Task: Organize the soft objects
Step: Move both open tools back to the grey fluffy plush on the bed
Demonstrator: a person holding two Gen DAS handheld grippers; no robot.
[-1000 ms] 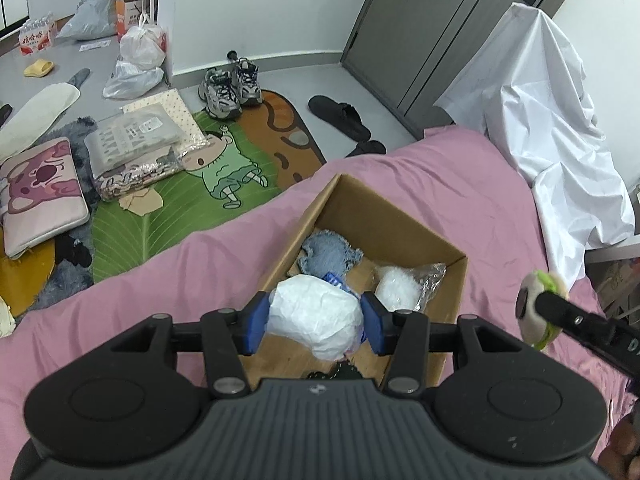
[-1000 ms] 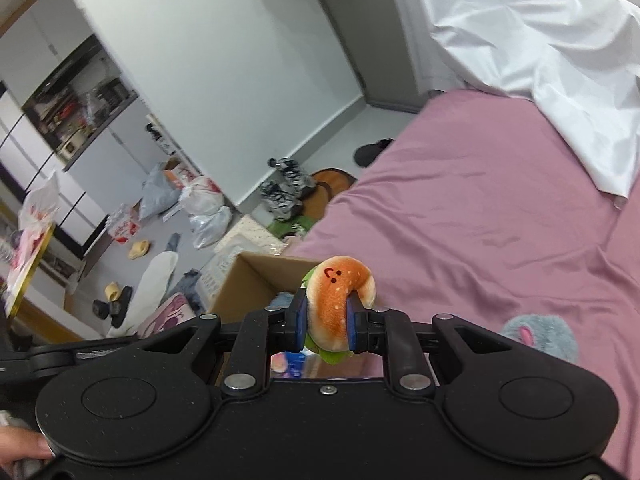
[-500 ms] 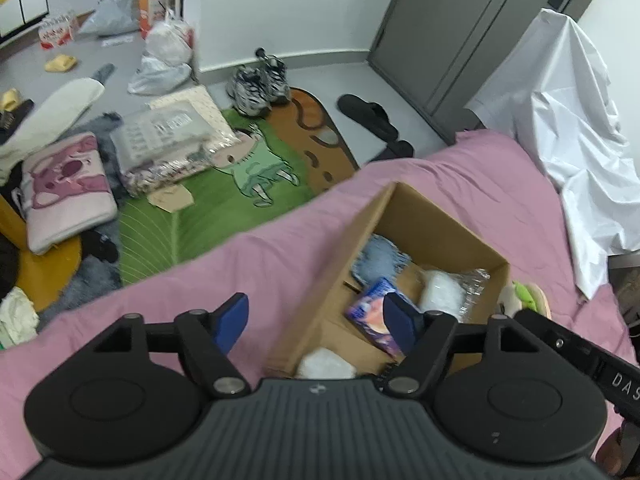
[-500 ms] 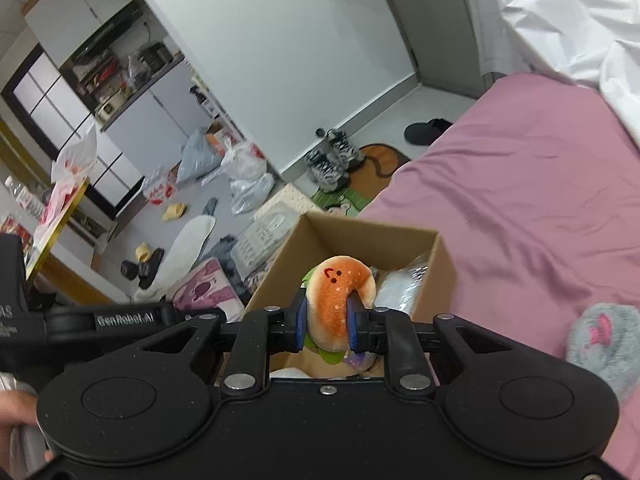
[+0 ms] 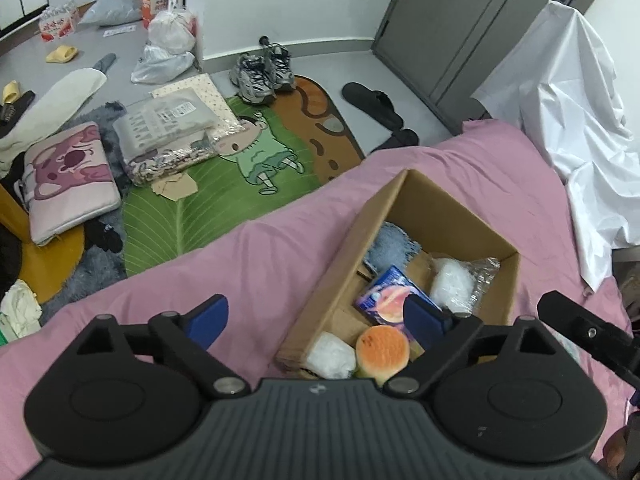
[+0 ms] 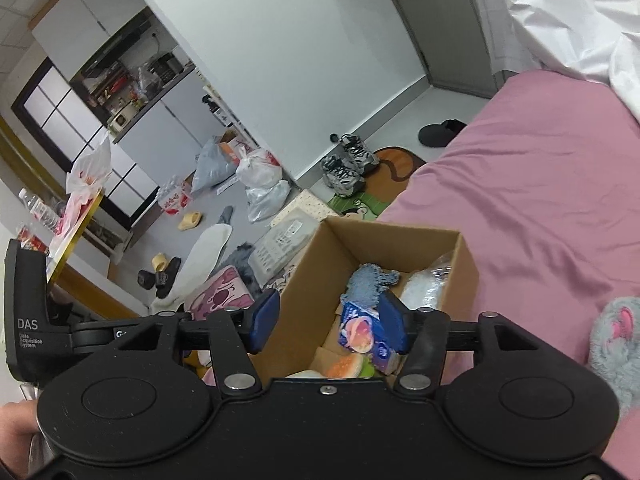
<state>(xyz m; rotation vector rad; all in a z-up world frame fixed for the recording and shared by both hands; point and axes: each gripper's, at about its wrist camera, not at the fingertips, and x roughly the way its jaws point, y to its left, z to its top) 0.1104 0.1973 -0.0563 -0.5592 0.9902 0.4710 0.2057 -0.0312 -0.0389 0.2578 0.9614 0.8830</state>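
The left hand-held gripper (image 5: 316,318) has its jaws opening, already wide, and nothing is between them; its right finger (image 5: 420,320) hangs over the near end of the box (image 5: 340,264) and hides a part of what lies there. The right hand-held gripper (image 6: 326,322) also has its jaws opening, about half wide, with nothing pressed by the pads; it hangs above the same box, and its own body cuts off the near end of the box in that view. The burger toy (image 5: 383,350) lies in the near end of the box, orange bun up, half hidden behind the left gripper body; which way its long axis goes I cannot tell. Touching it on the left is a white bundle (image 5: 331,356), also cut off below. Further in are a blue packet (image 5: 384,296), a clear bag (image 5: 460,280) with white filling, and a blue cloth (image 5: 386,244) at the far end. The box is long and narrow, its long axis going away from the grippers, and it stands on the pink bed (image 5: 248,264) close to the bed edge on the left. To the right the bed has much open room, with only a grey plush (image 6: 616,340) there, cut off by the frame.
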